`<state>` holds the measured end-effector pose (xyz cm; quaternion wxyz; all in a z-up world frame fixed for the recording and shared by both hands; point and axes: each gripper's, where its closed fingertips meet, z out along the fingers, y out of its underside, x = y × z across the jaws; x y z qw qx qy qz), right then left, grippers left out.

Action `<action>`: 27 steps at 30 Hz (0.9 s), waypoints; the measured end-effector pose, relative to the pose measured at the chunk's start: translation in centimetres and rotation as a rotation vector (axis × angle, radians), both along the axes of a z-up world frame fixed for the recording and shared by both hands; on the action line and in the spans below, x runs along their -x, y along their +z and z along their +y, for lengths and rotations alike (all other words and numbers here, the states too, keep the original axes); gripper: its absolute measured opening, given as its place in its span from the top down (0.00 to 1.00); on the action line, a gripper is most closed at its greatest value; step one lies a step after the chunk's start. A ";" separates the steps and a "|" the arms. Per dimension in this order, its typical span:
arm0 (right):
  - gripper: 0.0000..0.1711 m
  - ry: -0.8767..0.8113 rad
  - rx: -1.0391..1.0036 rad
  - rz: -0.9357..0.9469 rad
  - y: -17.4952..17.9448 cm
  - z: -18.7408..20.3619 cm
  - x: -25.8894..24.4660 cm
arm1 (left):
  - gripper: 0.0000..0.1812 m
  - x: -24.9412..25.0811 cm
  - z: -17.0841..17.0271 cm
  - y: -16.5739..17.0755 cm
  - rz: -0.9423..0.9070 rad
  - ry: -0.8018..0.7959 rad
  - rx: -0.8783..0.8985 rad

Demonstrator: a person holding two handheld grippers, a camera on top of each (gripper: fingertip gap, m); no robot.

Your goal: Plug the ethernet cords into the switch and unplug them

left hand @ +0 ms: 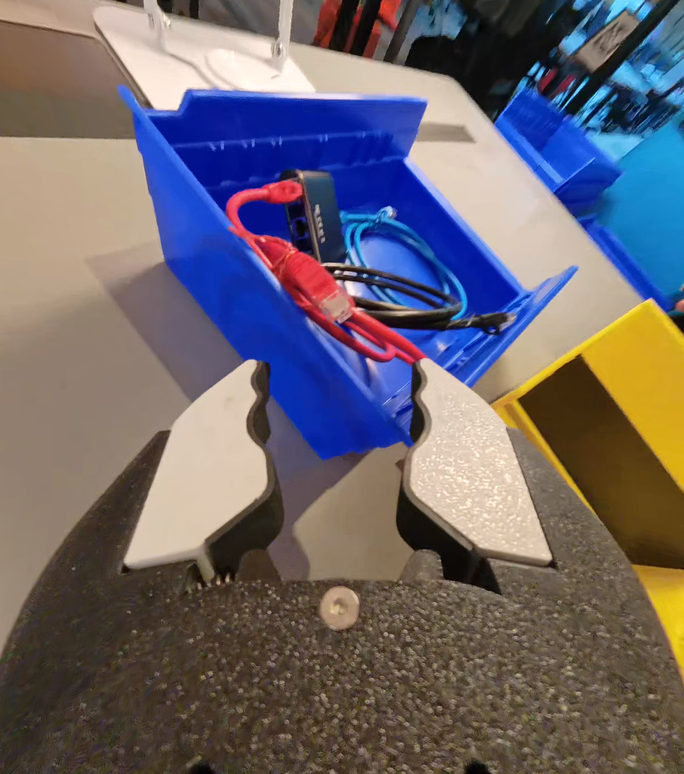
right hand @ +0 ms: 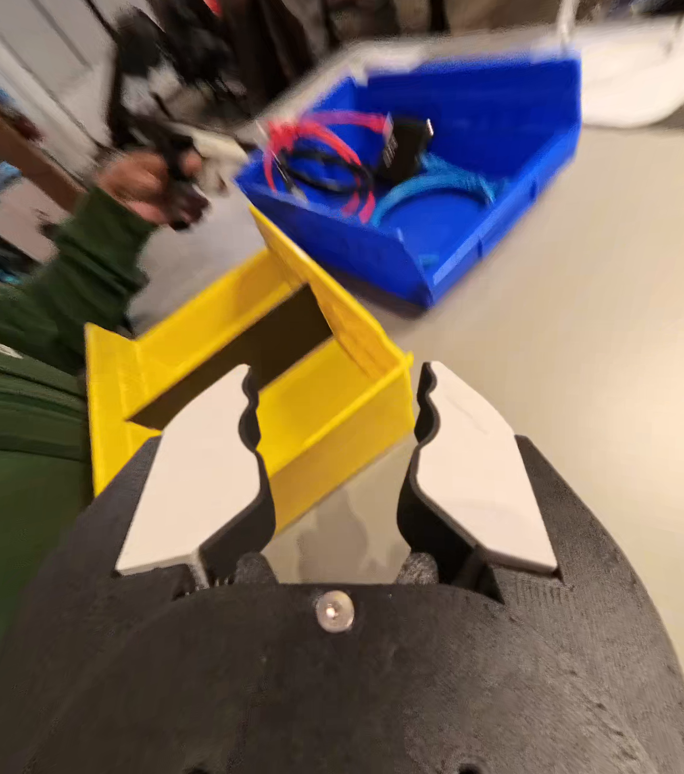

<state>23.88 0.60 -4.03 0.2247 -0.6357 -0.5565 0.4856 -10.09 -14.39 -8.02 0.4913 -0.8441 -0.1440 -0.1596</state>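
Ethernet cords, red [left hand: 311, 280], blue [left hand: 407, 247] and black [left hand: 407, 293], lie coiled beside the dark switch [left hand: 315, 213] inside a blue plastic bin [left hand: 223, 293] mid-bench, straight ahead of the nearer left claw [left hand: 340, 368]; both it and the right claw [right hand: 338, 370] gape wide, empty.

The switch [left hand: 311, 213], a small dark box, stands tilted on edge in the far part of a blue bin [left hand: 214, 285], its ports facing left. A red cord [left hand: 311, 289] is bundled along the bin's left wall, one end at the switch. A light blue cord [left hand: 407, 255] lies coiled to the right, with a black cord [left hand: 411, 310] looped across the near part.
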 end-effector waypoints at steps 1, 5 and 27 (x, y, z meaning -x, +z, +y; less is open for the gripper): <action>0.55 -0.018 -0.034 -0.088 -1.7 -0.6 -0.6 | 0.65 -0.1 0.0 -0.4 0.018 -0.016 0.026; 0.71 0.100 -0.110 -0.256 -5.5 -3.4 -1.7 | 0.80 -1.0 0.5 -0.9 0.037 -0.099 0.040; 0.85 0.082 -1.106 -0.694 -4.1 24.3 -0.3 | 0.87 20.5 -18.0 0.4 0.877 -0.098 0.558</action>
